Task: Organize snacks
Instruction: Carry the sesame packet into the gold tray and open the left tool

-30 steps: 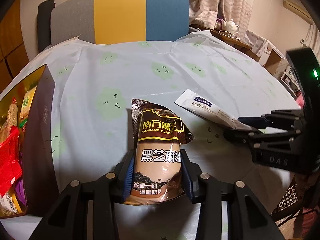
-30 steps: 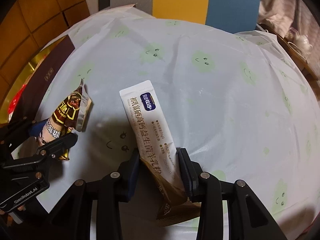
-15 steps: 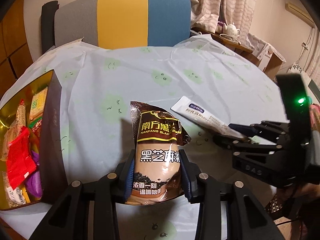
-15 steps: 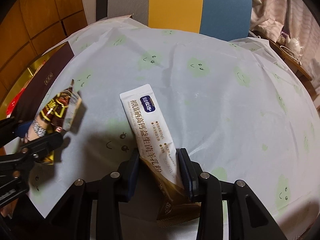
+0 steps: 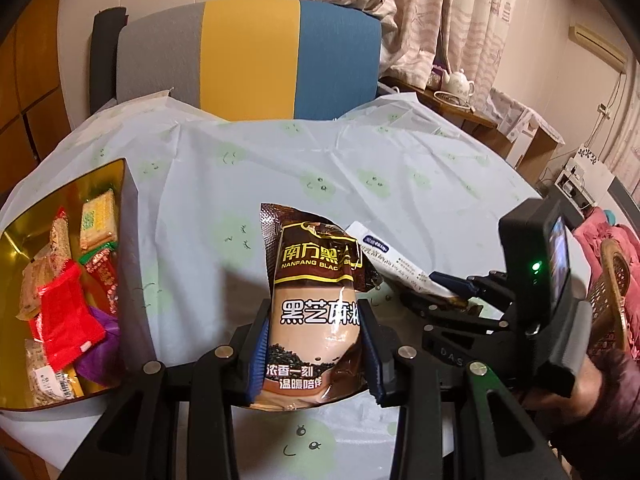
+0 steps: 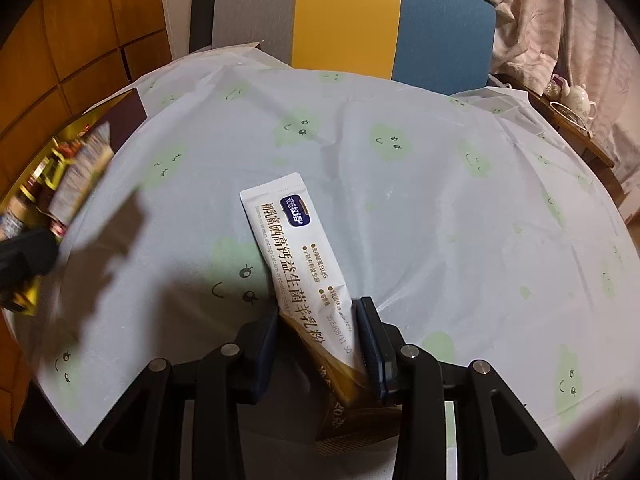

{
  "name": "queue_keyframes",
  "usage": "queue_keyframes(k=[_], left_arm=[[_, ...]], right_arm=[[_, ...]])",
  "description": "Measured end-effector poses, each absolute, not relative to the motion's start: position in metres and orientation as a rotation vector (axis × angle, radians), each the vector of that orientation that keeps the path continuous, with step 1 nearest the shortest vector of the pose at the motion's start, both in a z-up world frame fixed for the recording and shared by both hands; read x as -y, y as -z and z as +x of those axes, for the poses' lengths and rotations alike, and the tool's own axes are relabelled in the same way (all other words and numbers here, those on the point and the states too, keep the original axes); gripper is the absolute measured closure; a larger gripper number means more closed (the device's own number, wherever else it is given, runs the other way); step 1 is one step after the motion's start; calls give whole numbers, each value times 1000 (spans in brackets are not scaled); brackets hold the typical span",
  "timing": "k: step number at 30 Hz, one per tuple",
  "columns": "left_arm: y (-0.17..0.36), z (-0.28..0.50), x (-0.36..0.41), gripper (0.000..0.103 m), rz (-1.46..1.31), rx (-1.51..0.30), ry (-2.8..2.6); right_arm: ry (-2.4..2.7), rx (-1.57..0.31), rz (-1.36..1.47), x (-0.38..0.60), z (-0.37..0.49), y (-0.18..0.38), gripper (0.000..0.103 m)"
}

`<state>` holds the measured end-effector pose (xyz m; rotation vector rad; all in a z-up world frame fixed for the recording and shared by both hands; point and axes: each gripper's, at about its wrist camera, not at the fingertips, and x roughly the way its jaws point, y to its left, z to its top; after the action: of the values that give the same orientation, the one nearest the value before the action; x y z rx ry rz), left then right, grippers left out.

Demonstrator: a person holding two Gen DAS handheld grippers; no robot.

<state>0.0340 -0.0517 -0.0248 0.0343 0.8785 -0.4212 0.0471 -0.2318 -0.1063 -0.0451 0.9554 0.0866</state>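
At the far left of the round bench (image 5: 240,168), under its pale cloth printed with green smiley blobs, stands the open gold-lined cardboard box (image 5: 130,216), dark on its outer wall and already heaped with wrapped snacks: red, green and purple packets and a pack of crackers. Everything here I place against that box.

Just right of the box's near corner, the left tongs (image 5: 314,346) are clamped on the lower half of a brown foil sachet of black sesame paste (image 5: 316,288). Both blue pads press its sides, and the sachet's long axis runs straight away from the tongs, its crimped top pointing toward the striped grey, yellow and blue chair back (image 5: 248,56). It hangs clear of the cloth and throws a shadow on the cloth toward the box.

Further right, well apart from the box, the right tongs (image 6: 318,344) grip a long white stick sachet of milk powder (image 6: 296,248) by its gold lower end. The stick leans up and to the left from the tongs, toward the box side, with its free white end over the middle of the bench.

By my reckoning the left hand is plainly the nearer one. The box opening lies to the left of its sachet and slightly ahead, so a short sideways carry over the dark wall should do for the drop. The right hand would have to cross the whole width between, past the left tongs, and had best wait its turn.
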Motion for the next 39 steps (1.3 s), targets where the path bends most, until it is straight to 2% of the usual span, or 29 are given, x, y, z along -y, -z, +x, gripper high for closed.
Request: queue_keyframes(k=[7,14,24,29,35,39], left_arm=[[8,37,20,63,-40,-867,398],[-19,42,-71,63,-185,-815,223],[17,65,-205,63,-443,-888,-118],[35,87,-213,63,-544,-926,-124],[61,113,-223,60,-543,-1015,-188],[59,110,-227,61,-523,-998,-189]], right_arm=[[-85,-948,-37,232,46,107,64],[-90,-941,-24,235,45,106,64],[-86,-942,-15,235,46,106,64],[-82,-947,-17,234,47,105,64],[-78,-949,-15,234,47,106,64],[-78,-949,-16,234,47,106,64]])
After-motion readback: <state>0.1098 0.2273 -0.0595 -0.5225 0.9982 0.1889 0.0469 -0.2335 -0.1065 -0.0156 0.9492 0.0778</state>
